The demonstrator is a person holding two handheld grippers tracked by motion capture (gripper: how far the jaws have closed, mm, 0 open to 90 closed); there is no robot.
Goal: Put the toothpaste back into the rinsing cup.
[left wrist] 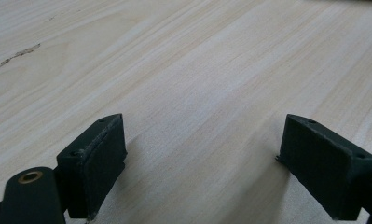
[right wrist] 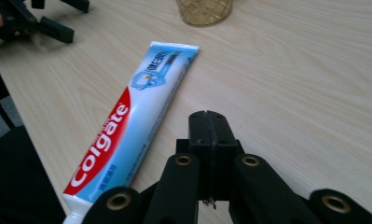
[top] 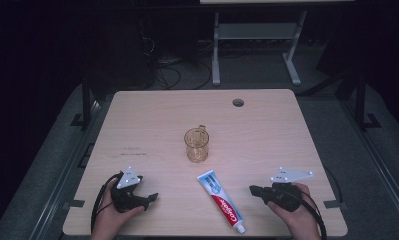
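One Colgate toothpaste tube (top: 221, 201), one amber glass mug (top: 196, 145) and two handheld grippers sit on the pale wooden table (top: 152, 120).

The tube lies flat between the two grippers, nearer the right one. Its long axis runs diagonally: the white cap (top: 241, 229) points toward the person's edge of the table and slightly to the right, and the flat crimped end points away toward the mug. In the right gripper view the tube (right wrist: 130, 126) lies just to the left of the jaws, not touching them, with its crimped end leading up to the base of the mug (right wrist: 204, 11). The mug stands upright beyond the tube's far end, well ahead of both grippers and roughly midway between them, its handle turned to the far side.

The left gripper (top: 149, 198) rests low on the table in the person's left hand (top: 112, 217), tips aimed right toward the tube; its jaws stand wide apart over bare wood with nothing between them. The right gripper (top: 253, 190) is held in the right hand (top: 299, 215), tips aimed left toward the tube, jaws pressed fully together and empty.
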